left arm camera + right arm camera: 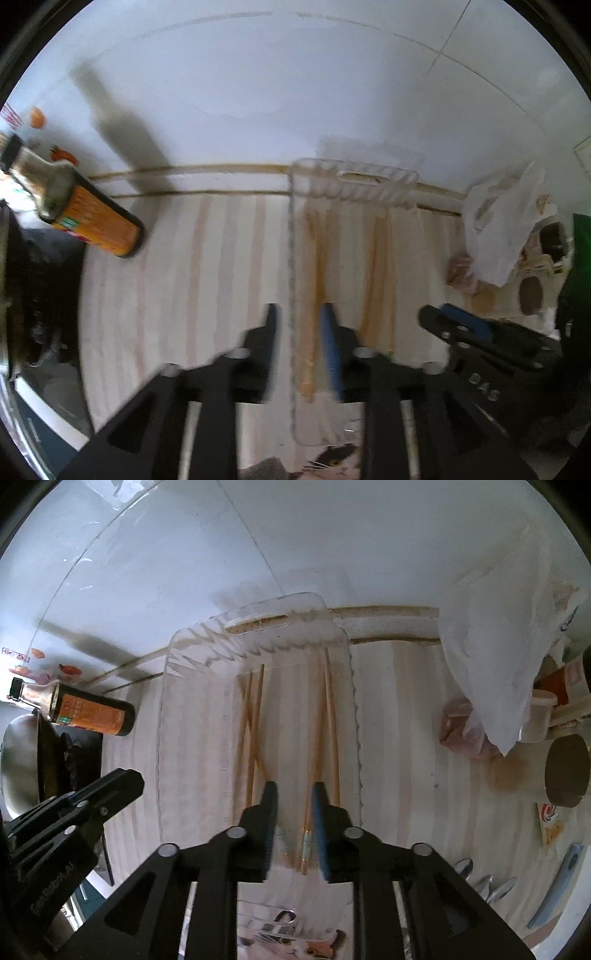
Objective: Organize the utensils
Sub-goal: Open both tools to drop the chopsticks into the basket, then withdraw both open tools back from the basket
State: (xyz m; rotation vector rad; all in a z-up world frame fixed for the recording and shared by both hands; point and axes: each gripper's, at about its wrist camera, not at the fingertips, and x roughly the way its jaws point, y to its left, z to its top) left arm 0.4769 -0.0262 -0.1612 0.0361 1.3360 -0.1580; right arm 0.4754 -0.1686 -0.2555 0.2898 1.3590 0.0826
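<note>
The pale striped counter [406, 709] lies under both claws. A clear rectangular plastic tray [177, 716] rests on it, directly below and ahead of the right claw [293, 827]. That claw points steeply down with its jaws a little apart; the near ends of one pair of long wooden chopsticks [328, 716] lie in the gap, and I cannot tell whether the pads touch them. A second pair of wooden chopsticks [251, 716] lies crossed in the tray, just ahead of the claw's left finger. The left claw [299, 347] hangs over the tray's left edge, jaws parted, gripping nothing. An orange-labelled dark glass bottle [88, 710] stands well off to its left. Metal spoons [484, 882] lie right of the right claw.
</note>
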